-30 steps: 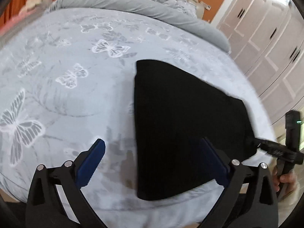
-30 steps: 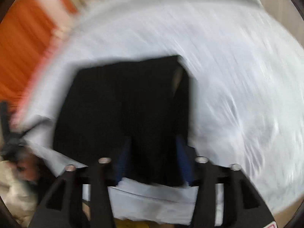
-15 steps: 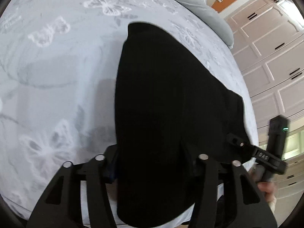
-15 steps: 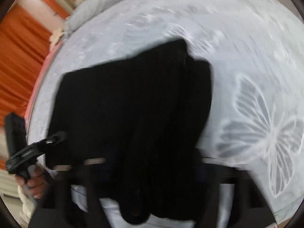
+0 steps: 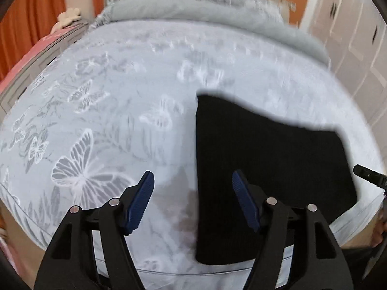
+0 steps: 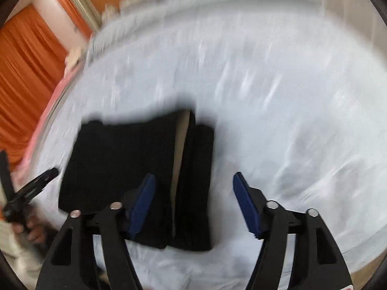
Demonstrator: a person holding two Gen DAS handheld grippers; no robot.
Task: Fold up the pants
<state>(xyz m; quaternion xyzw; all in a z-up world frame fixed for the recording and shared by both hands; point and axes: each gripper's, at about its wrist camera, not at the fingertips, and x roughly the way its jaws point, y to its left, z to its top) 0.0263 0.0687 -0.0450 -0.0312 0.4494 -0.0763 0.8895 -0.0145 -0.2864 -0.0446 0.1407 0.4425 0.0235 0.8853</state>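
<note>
The black pants [image 5: 266, 169] lie folded flat on the butterfly-print bed [image 5: 108, 120], near its front edge. My left gripper [image 5: 193, 193] hovers above the pants' left edge; its jaws are opening and nothing is gripped between the blue pads [image 5: 141, 203]. In the right wrist view the folded pants [image 6: 135, 169] show a pale lining strip along the fold. My right gripper [image 6: 193, 198] hangs over their right end, jaws opening, pads clear of the cloth. The right gripper's tip [image 5: 367, 176] shows at the left view's right edge.
A rolled grey duvet [image 5: 217, 17] lies across the head of the bed. White wardrobe doors [image 5: 358, 36] stand to the right, orange curtains [image 6: 26, 72] to the left. A hand [image 6: 31, 229] holds the left gripper's handle at the bed's front edge.
Both grippers were down on the pants half a second ago; they have since lifted and pulled back with their jaws wider, leaving the pants lying folded on the bed.
</note>
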